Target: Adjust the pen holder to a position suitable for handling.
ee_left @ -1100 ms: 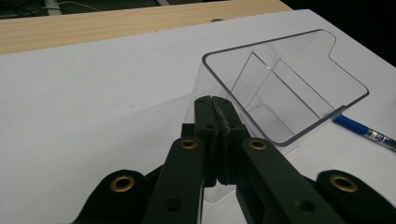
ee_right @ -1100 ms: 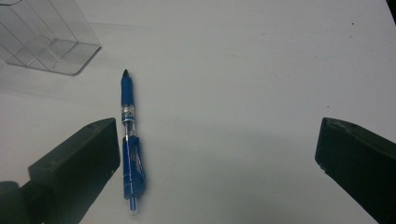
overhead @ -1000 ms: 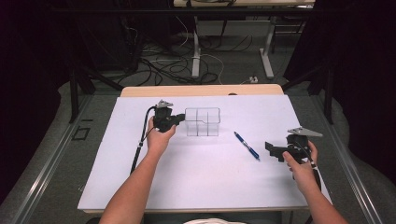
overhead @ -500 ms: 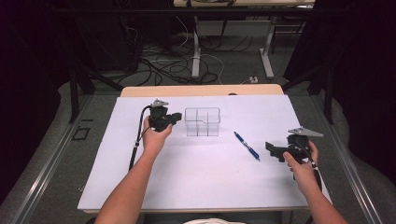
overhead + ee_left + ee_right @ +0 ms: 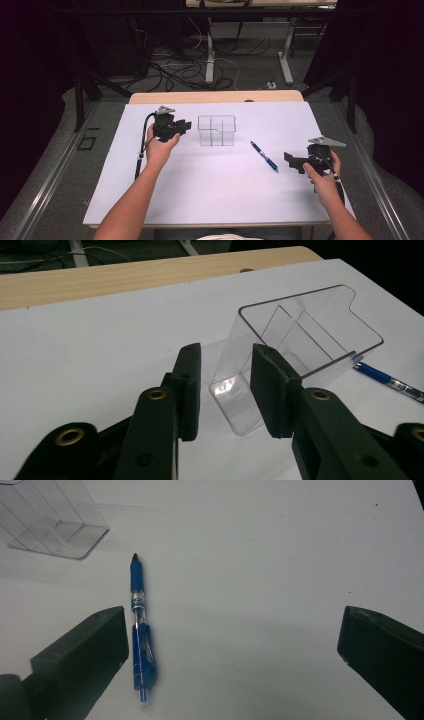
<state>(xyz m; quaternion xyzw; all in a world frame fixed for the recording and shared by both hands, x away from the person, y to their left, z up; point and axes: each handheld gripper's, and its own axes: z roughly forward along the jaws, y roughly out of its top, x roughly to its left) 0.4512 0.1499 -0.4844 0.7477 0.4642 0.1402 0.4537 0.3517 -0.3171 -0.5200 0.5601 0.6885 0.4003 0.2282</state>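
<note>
Nearest the person, the right gripper (image 5: 295, 161) hovers low over the white table (image 5: 210, 190) with its jaws spread wide and nothing between them. In the right gripper view the blue pen (image 5: 138, 635) lies flat just inside the left jaw, its dark tip pointing away toward the clear organizer (image 5: 50, 522). In the high view the pen (image 5: 264, 156) rests between that gripper and the box, apart from both.

Farther out, the left gripper (image 5: 225, 390) sits just beside the left end of the clear organizer (image 5: 216, 130), a divided transparent box standing upright in the middle of the table. Its jaws have just been opening; the near corner of the box wall stands in the gap, and the pads (image 5: 267, 390) do not appear to press on it (the clear wall makes contact hard to read). So the left fingers are released, not gripping.

The step in hand looks like letting go of the box so that the pen can be fetched. To do it well, the left gripper should open fully before drawing back, and draw back straight along its own jaws, so that neither pad catches the thin wall and drags or tips the light box. The right gripper should then centre over the pen barrel, crosswise to it, before closing.
</note>
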